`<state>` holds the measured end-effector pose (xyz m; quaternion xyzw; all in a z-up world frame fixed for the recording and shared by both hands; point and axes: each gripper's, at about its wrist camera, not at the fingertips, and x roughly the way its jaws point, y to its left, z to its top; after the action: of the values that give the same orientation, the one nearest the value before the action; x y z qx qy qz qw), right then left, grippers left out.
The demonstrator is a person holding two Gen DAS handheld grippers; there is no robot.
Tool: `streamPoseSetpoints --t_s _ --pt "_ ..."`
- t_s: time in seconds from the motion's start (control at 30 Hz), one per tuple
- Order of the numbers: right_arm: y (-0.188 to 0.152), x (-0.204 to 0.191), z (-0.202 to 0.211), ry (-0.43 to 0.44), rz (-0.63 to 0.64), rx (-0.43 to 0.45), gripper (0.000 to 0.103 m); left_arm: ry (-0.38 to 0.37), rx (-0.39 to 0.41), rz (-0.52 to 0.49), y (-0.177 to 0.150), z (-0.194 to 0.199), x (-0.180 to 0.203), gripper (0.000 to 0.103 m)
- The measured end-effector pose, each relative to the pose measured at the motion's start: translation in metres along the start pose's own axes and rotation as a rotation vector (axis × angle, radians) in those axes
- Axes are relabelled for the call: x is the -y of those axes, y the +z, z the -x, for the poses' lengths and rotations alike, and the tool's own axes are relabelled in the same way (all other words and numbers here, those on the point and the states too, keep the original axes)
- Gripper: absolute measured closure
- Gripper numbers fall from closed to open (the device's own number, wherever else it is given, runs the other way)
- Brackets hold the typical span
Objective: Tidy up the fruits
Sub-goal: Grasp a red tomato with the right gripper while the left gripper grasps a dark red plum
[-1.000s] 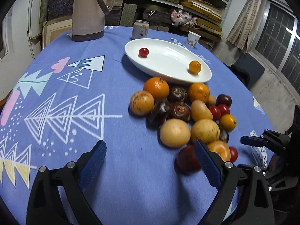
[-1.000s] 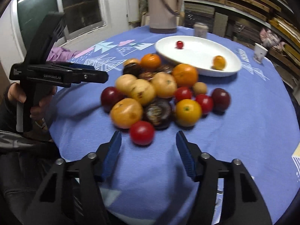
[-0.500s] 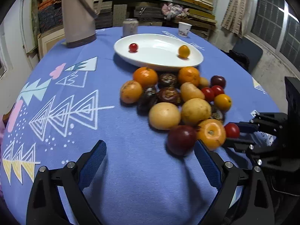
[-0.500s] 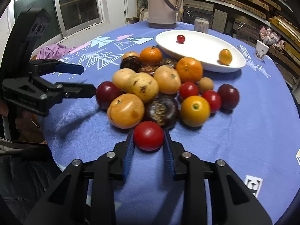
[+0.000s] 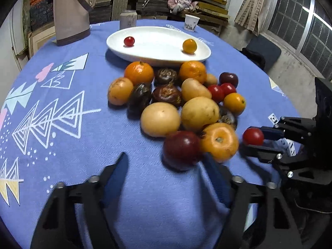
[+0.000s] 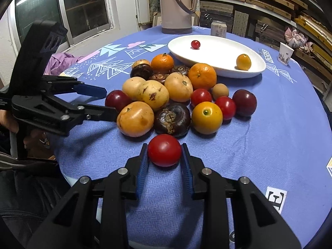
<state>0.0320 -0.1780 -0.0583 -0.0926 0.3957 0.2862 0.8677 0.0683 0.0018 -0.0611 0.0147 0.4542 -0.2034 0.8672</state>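
A heap of fruit (image 5: 176, 103) lies on the blue cloth in front of a white oval plate (image 5: 157, 59). On the plate are a cherry tomato (image 5: 129, 41) and a small orange fruit (image 5: 189, 45). My right gripper (image 6: 164, 146) is shut on a red tomato (image 6: 164, 153) at the near edge of the heap, resting on the cloth; in the left wrist view this tomato (image 5: 253, 136) is at the right. My left gripper (image 5: 165, 159) is closing, its blurred jaws either side of a dark red plum (image 5: 182, 149) with a gap on the left side. The orange persimmon (image 5: 220, 141) touches the plum.
A tall beige thermos jug (image 5: 70, 16), a can (image 5: 128, 20) and a paper cup (image 5: 191, 22) stand behind the plate. Shelves of boards line the back wall. A person's hand (image 6: 12, 122) holds the left gripper's handle beyond the table's edge.
The right gripper's jaws closed on the red tomato. The left gripper moved in toward the dark red plum and its jaws narrowed.
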Motion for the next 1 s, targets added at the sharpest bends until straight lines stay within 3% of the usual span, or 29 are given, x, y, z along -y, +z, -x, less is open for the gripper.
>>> streamPoseSetpoints --t_s 0.07,0.2,0.37,0.6,0.7,1.0 --pt "0.000 0.000 -0.001 0.002 0.001 -0.001 0.073 -0.035 0.000 0.015 0.000 -0.001 -0.003 0.038" --pt "0.000 -0.002 -0.003 0.001 0.004 -0.007 0.073 0.001 0.016 -0.025 0.003 -0.005 0.005 0.039" --pt "0.000 -0.002 -0.006 -0.003 -0.001 -0.014 0.073 -0.036 0.017 -0.027 0.009 -0.011 0.013 0.064" --pt "0.000 -0.001 -0.002 -0.004 -0.008 -0.002 0.073 0.019 0.044 -0.070 0.006 -0.008 0.021 0.064" --pt "0.001 0.002 0.004 -0.005 -0.016 0.013 0.073 0.003 0.046 -0.042 0.006 0.001 0.015 0.064" --pt "0.008 0.012 0.030 -0.032 -0.032 0.075 0.073 0.017 0.149 -0.037 0.015 0.036 0.013 0.064"
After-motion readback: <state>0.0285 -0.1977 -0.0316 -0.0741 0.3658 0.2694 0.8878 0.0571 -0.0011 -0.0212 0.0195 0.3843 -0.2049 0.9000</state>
